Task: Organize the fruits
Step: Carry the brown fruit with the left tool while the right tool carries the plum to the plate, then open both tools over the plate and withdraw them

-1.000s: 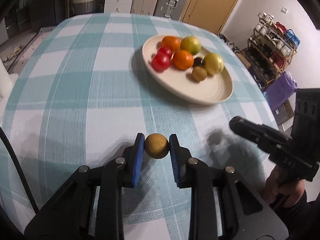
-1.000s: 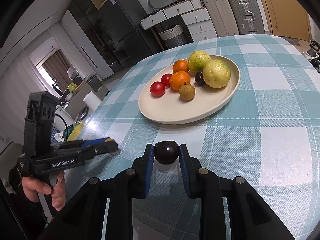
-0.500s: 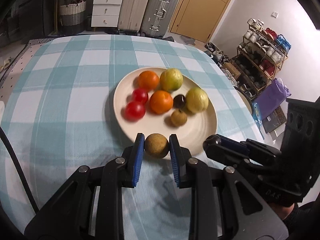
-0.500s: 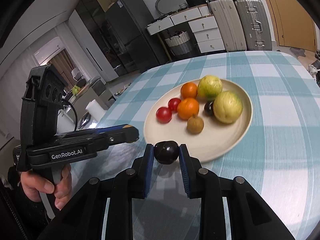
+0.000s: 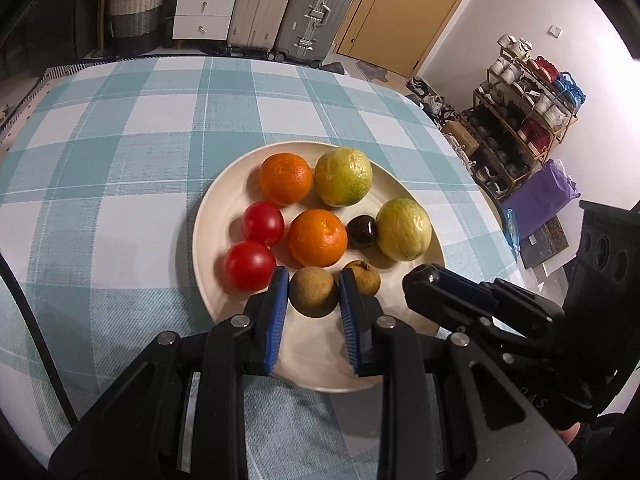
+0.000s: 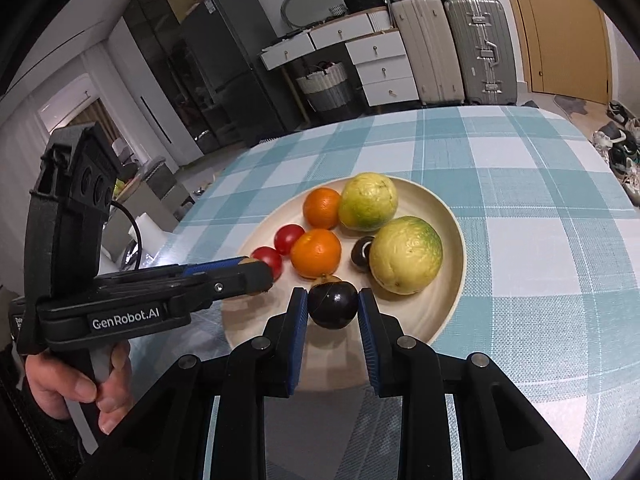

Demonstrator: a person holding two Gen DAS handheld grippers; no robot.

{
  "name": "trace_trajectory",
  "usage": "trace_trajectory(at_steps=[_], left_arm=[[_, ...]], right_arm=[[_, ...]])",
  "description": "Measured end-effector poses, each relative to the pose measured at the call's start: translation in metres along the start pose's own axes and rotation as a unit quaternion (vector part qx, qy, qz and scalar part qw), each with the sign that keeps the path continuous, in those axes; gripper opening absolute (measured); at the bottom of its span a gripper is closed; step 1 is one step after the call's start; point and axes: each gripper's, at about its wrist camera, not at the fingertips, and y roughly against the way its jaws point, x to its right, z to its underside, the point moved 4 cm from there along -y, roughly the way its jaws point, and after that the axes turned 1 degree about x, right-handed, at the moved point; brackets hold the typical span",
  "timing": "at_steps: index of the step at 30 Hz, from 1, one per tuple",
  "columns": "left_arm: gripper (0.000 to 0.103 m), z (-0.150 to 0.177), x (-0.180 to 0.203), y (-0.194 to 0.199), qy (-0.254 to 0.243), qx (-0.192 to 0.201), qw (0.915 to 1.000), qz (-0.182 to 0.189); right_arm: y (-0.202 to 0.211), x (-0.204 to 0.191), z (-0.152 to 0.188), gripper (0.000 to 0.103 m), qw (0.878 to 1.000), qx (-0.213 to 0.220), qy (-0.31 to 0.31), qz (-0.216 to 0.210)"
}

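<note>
Over the near rim of the round cream ceramic plate, the left gripper is clamped on a small tan-brown round fruit and the right gripper on a dark purple glossy fruit. Lower each beside its twin, then release gently so neither rolls.

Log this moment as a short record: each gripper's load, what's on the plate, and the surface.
left gripper: shut on brown round fruit, over plate
right gripper: shut on dark plum, over plate
plate: two oranges, two red tomatoes, two yellow-green fruits, one dark fruit, one brown fruit
surface: checked tablecloth
</note>
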Motion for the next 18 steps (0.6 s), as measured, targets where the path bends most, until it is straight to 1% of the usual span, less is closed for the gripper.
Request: trace_trajectory(at_steps=[2,6,8,9,10,11,12,13,15,18], left_arm=[[0.023,0.0,-0.001,-0.004,0.005,-0.002,1.0,0.001],[0.023,-0.001,-0.001,-0.006,0.012,0.0,0.9999,0.0],[0.023,-0.002,0.001,-0.006,0.009,-0.004,0.9999,0.002],[0.025,-0.003,0.004,-0.004,0.005,-0.001,1.0,0.003],[0.027,-0.003,0.005,-0.002,0.002,0.002,1.0,0.001],[0.034,-0.003,0.007,0.0,0.0,0.007,1.0,-0.002],[0.039,-0.004,0.008,0.003,-0.001,0.01,0.9999,-0.003],[0.04,-0.005,0.008,0.006,0.001,0.016,0.9999,-0.004],[0.043,-0.006,0.007,0.014,0.003,0.03,0.9995,-0.011],[0.044,-0.005,0.006,0.023,0.004,0.038,0.999,-0.023]], right_arm=[[0.0,0.002,0.0,0.026,1.0,0.003,-0.001,0.005],[0.0,0.0,-0.001,0.027,1.0,0.013,0.004,0.001],[0.001,-0.001,-0.003,0.039,1.0,0.021,0.006,0.002],[0.003,-0.002,-0.003,0.052,1.0,0.027,0.006,0.003],[0.008,-0.005,-0.005,0.055,0.999,0.043,0.008,-0.003],[0.011,-0.007,-0.006,0.055,0.999,0.052,0.011,-0.006],[0.015,-0.009,-0.006,0.06,0.998,0.058,0.015,-0.005],[0.018,-0.011,-0.007,0.066,0.998,0.065,0.02,0.001],[0.023,-0.011,-0.008,0.068,0.997,0.073,0.021,0.005],[0.029,-0.01,-0.007,0.069,0.997,0.077,0.016,0.007]])
